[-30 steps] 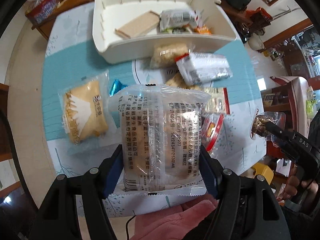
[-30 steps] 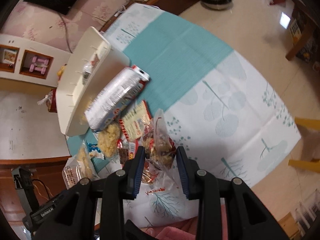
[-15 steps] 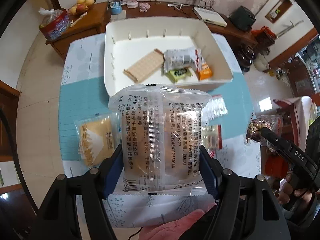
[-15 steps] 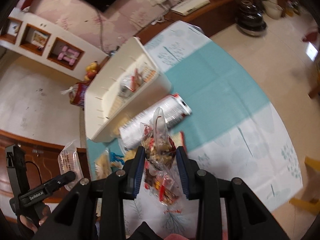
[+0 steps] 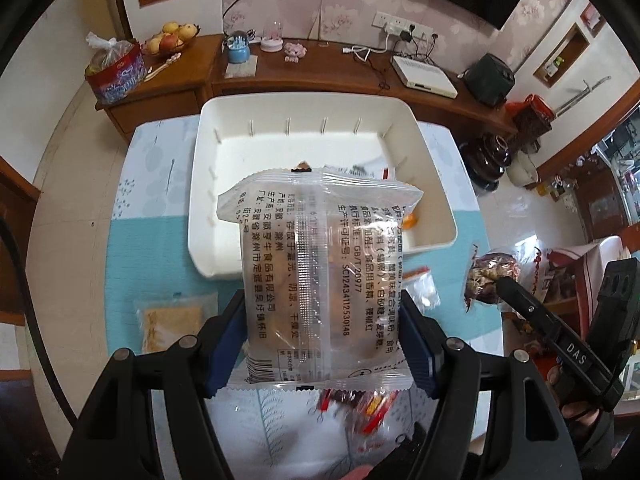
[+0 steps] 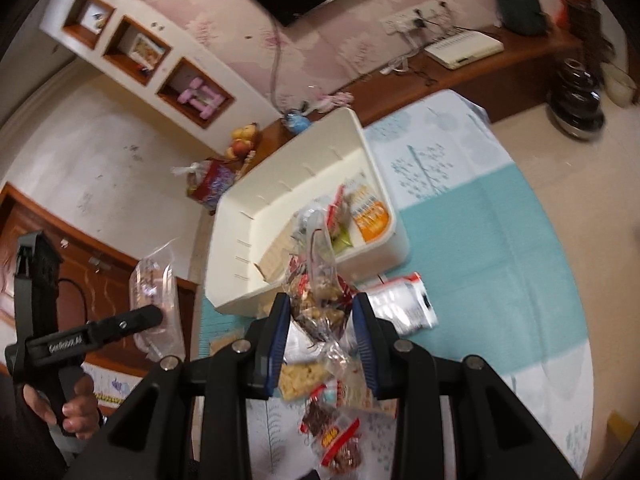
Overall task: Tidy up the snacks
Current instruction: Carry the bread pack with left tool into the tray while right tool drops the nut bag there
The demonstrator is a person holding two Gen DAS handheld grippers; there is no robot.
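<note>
Now the table (image 5: pixel 160 184), with its teal and white cloth, is lying under both hands, and the white bin (image 5: pixel 434 216) is sitting on it straight ahead of the two grippers, its open top facing up. A few snacks are already resting inside; others are still lying loose on the cloth. The left gripper (image 5: pixel 322 340) is gripping a clear cake packet (image 5: pixel 320 272) at its lower half, jaws standing fairly wide across the packet's breadth, its long axis running up toward the bin, which it is partly covering in the left view. The right gripper (image 6: pixel 320 332) is pinching a small nut bag (image 6: pixel 316 296) between narrow jaws. The left load looks nearer to the bin.
</note>
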